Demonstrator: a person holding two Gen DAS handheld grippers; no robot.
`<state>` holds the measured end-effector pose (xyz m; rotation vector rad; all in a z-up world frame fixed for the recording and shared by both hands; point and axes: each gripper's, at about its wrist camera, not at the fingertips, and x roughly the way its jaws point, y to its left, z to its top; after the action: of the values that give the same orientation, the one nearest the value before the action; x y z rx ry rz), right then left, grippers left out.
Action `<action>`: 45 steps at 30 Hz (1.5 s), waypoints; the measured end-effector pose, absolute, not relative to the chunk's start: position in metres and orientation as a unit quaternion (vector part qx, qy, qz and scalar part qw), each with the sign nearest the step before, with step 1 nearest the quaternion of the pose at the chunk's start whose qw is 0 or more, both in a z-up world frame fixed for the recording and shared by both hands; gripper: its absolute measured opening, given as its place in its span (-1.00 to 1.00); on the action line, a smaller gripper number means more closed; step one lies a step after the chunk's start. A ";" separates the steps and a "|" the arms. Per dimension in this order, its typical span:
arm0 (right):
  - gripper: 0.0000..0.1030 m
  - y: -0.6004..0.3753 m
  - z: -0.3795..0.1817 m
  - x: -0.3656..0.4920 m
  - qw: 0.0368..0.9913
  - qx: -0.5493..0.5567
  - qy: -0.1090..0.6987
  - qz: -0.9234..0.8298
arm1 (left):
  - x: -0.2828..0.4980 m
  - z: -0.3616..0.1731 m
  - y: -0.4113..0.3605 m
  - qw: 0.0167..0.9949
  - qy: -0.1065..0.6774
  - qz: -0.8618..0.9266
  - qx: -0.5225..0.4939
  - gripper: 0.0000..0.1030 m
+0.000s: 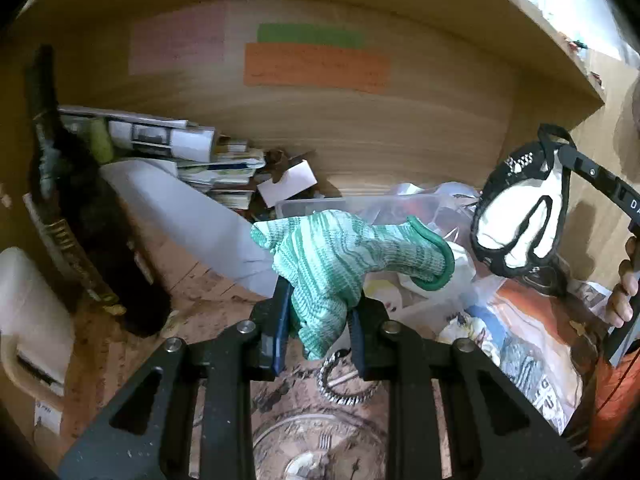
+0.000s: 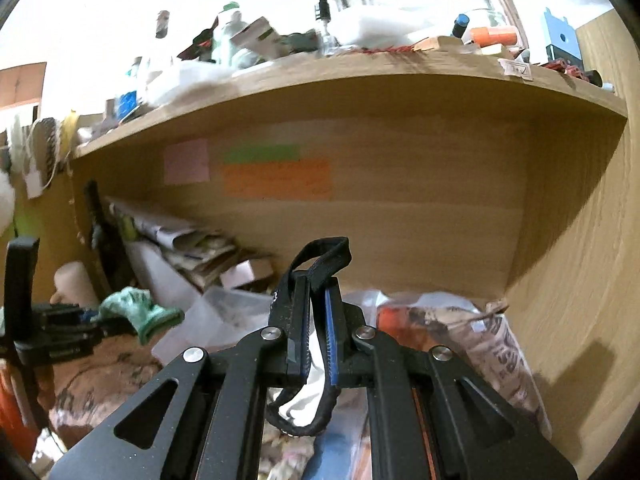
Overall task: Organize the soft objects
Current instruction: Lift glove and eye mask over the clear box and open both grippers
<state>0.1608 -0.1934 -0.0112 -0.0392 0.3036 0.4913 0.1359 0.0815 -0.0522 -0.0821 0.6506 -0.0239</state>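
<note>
Left gripper clamped on a green-and-white knit glove, pinched at its lower part between the blue-padded fingers; glove body raised above the clutter, rolled green cuff pointing right. From the right wrist view, same glove seen low at left, held out from the left gripper.

Right gripper closed narrowly on a white fabric piece with black trim (exact kind of garment hard to tell); a black strap loop sticking up past the fingertips, white part hanging below the jaws. In the left wrist view, same piece dangling at right from the right gripper, clear of the glove, with a hand on the handle.

Behind both: wooden shelf cubby with pink, green and orange sticky notes on its back wall. On the cubby floor, a stack of papers, a clear plastic container, a dark bottle leaning at left, crumpled bags and printed packaging at right. Bottles and jars crowded on the shelf top.
</note>
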 end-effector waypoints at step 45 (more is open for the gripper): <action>0.42 -0.144 -0.101 0.229 0.904 -0.133 0.327 0.240 | 0.217 -0.083 0.043 0.923 0.384 -0.026 -0.017 0.40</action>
<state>0.2289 -0.1437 -0.1009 -0.2749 0.6766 0.4962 0.2168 0.0431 -0.0831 -0.0341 0.7891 -0.0540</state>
